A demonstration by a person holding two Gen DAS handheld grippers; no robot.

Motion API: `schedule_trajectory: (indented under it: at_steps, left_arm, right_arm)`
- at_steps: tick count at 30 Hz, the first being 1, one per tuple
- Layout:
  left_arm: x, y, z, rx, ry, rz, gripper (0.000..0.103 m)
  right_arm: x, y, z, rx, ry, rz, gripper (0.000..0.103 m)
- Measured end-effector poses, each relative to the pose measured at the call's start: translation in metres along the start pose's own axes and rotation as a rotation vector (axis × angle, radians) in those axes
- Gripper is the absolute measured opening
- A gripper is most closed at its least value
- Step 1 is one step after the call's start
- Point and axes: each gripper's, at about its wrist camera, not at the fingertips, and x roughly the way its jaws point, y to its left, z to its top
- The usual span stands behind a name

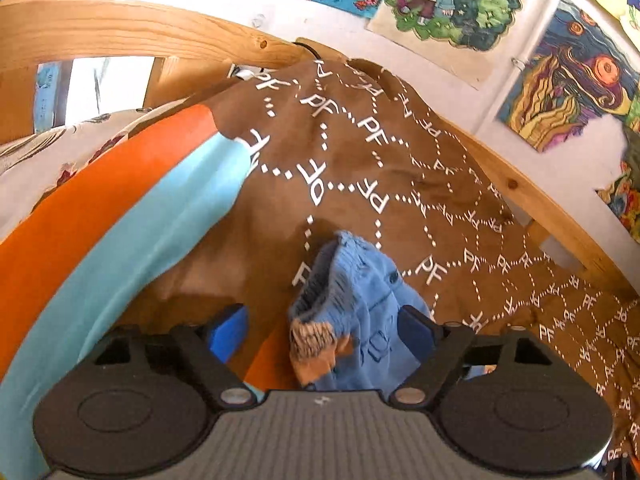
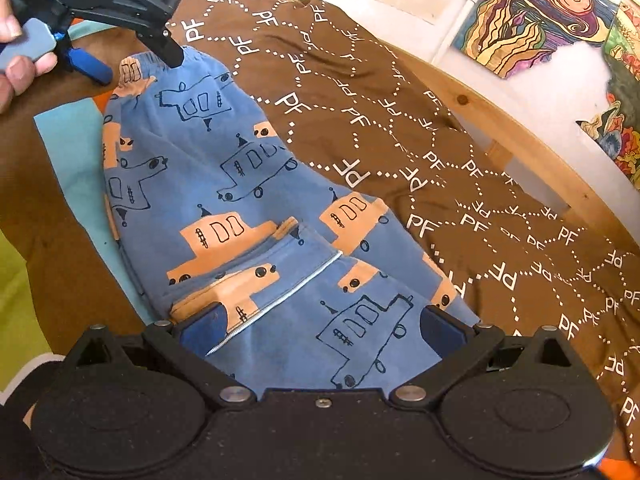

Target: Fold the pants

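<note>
While the pants [image 2: 248,216] lie spread on the brown blanket [image 2: 460,128] of the bed, the left hand-held gripper [image 2: 132,56] hangs at their waistband, jaws apart, one finger [image 2: 170,50] touching the elastic edge. The right hand-held gripper [image 2: 320,332] straddles the leg end, its jaws wide, with cloth between them and not pinched.

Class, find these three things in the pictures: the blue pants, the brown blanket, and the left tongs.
blue pants [image 2: 248,184], right wrist view, on the printed leg fabric.
brown blanket [image 2: 460,128], right wrist view, on a bare lettered stretch.
left tongs [image 2: 140,62], right wrist view, midway between the fingertips at the waistband.
</note>
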Motion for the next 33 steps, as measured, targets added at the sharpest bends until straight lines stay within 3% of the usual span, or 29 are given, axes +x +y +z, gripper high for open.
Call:
schedule_trajectory:
  at_steps: [1,3,9,13,19,29,33]
  left_arm:
    - [0.003,0.0,0.001,0.006,-0.002,0.008,0.063]
    - [0.007,0.003,0.003,0.006,0.006,0.012,0.048]
    - [0.015,0.009,0.007,-0.024,0.029,-0.014,0.042]
    - [0.018,0.008,0.008,0.011,0.042,0.009,0.02]
    - [0.001,0.002,0.006,0.03,-0.024,-0.068,0.017]
    - [-0.045,-0.078,0.001,0.332,-0.089,-0.176,0.016]
    - [-0.053,-0.127,-0.014,0.475,-0.047,-0.245,0.016]
  right_arm:
    - [0.001,0.0,0.001,-0.002,-0.001,0.001,0.102]
    - [0.004,0.0,0.002,-0.003,-0.001,0.004,0.102]
    - [0.01,0.0,0.003,0.016,0.001,0.007,0.102]
    - [0.01,-0.001,0.004,0.011,-0.002,0.006,0.102]
    - [0.002,-0.003,0.003,0.004,-0.017,-0.019,0.102]
    - [-0.026,-0.033,-0.013,0.078,-0.089,-0.082,0.102]
    - [-0.036,-0.056,-0.022,0.105,-0.113,-0.134,0.102]
